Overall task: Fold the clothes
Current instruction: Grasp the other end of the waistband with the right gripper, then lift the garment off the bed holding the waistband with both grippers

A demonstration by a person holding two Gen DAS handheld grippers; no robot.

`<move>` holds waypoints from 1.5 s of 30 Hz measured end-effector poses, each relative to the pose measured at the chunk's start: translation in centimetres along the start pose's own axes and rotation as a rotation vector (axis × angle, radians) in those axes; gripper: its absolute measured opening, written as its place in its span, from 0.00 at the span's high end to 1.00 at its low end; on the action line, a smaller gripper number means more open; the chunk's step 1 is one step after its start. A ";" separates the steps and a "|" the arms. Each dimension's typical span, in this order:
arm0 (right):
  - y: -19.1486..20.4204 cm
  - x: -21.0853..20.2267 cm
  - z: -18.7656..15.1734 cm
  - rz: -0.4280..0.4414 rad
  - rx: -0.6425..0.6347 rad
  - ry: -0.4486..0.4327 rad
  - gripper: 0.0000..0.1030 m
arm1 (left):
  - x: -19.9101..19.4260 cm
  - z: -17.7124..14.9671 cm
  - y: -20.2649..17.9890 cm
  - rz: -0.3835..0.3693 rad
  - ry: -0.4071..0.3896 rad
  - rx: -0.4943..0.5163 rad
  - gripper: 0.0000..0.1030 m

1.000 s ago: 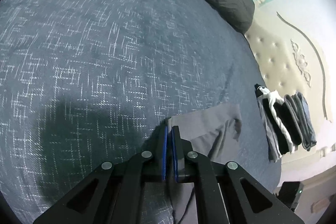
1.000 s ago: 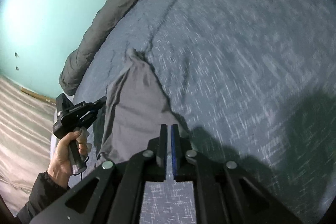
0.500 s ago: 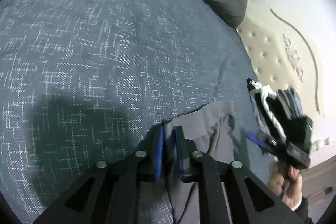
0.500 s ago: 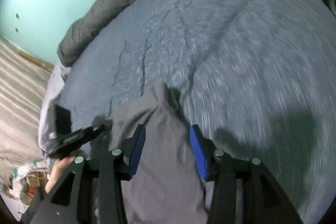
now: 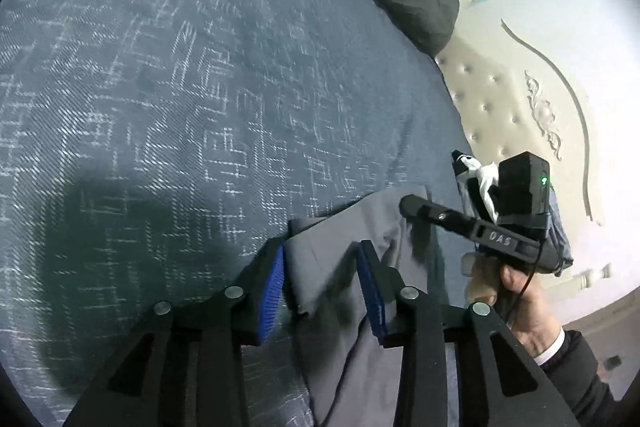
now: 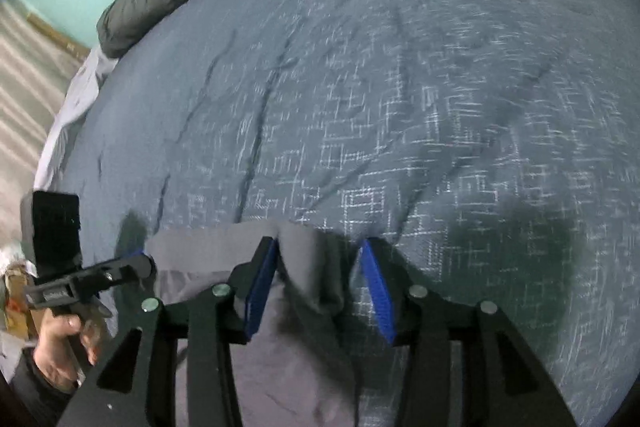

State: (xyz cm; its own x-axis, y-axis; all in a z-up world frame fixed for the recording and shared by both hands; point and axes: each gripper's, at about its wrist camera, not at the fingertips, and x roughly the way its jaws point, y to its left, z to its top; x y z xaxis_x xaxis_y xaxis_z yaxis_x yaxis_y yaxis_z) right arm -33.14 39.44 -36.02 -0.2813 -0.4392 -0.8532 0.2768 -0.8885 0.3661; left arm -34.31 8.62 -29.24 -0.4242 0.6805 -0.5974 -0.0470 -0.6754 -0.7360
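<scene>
Jaws of left gripper and right gripper just parted, each straddling a far corner of the grey garment without pinching it; garment flat on the bedspread, soft, light, limp; best pinched at corners

Bed – grey garment, folded stack.

Garment runs off the bottom edge behind the left gripper; the folded stack is half hidden behind the right hand's tool.
</scene>
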 end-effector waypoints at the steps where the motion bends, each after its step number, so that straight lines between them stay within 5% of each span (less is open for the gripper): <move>1: 0.0 0.1 -0.1 0.000 -0.008 -0.003 0.64 | 0.0 -0.1 -0.1 0.006 -0.006 0.003 0.64; 5: -0.3 0.1 -0.7 0.014 -0.023 -0.012 0.84 | -0.1 -0.6 -0.7 0.037 -0.025 0.028 0.73; 10: 0.9 -0.2 -1.5 0.001 -0.067 -0.039 0.94 | -0.2 -1.0 -1.7 0.059 -0.031 0.047 0.84; 21: 4.0 -6.2 -2.0 0.074 -0.135 -0.175 0.95 | -5.3 -1.3 -7.8 0.067 -0.099 0.148 0.88; 34: 9.9 -22.4 -4.1 0.183 -0.276 -0.476 0.95 | -17.7 -3.8 -21.5 0.031 -0.266 0.402 0.88; 45: 12.5 -31.3 -6.1 0.200 -0.316 -0.583 0.95 | -24.8 -5.5 -28.4 0.021 -0.342 0.505 0.88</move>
State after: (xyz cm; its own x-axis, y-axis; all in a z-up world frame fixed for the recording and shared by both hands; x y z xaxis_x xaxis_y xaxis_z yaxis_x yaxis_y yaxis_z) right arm -15.21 42.88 -6.97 -0.6206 -0.6691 -0.4090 0.6043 -0.7404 0.2943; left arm -17.50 12.52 4.70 -0.6923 0.5922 -0.4124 -0.4229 -0.7960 -0.4330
